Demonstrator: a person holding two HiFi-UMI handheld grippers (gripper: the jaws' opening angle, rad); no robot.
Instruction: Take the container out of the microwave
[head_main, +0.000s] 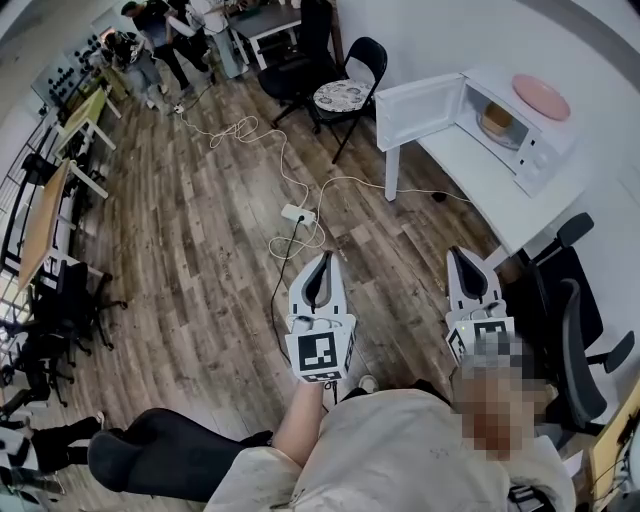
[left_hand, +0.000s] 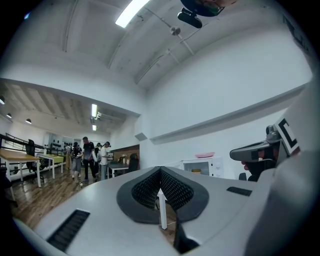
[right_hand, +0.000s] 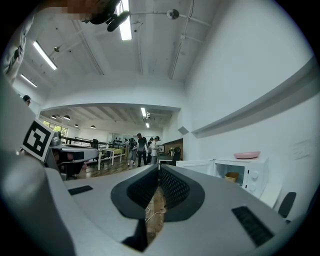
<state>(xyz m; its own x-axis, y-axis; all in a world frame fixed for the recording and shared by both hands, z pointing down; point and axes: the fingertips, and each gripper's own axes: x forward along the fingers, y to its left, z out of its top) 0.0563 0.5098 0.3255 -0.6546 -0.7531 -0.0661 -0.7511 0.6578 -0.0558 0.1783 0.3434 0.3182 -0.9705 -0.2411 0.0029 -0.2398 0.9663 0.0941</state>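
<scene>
A white microwave (head_main: 520, 125) stands on a white table (head_main: 480, 185) at the upper right, with its door (head_main: 420, 110) swung open to the left. Inside it sits a tan container (head_main: 497, 122), which is also small in the left gripper view (left_hand: 195, 171) and in the right gripper view (right_hand: 231, 177). My left gripper (head_main: 322, 262) and right gripper (head_main: 460, 255) are held level side by side over the wooden floor, well short of the table. Both are shut with nothing between the jaws, as their own views show for the left gripper (left_hand: 160, 169) and the right gripper (right_hand: 159, 166).
A pink plate (head_main: 541, 96) lies on top of the microwave. A black folding chair (head_main: 345, 95) stands left of the open door. A white cable and power strip (head_main: 297, 213) lie on the floor ahead. Black office chairs (head_main: 570, 330) crowd the right. People (head_main: 160, 40) stand far back.
</scene>
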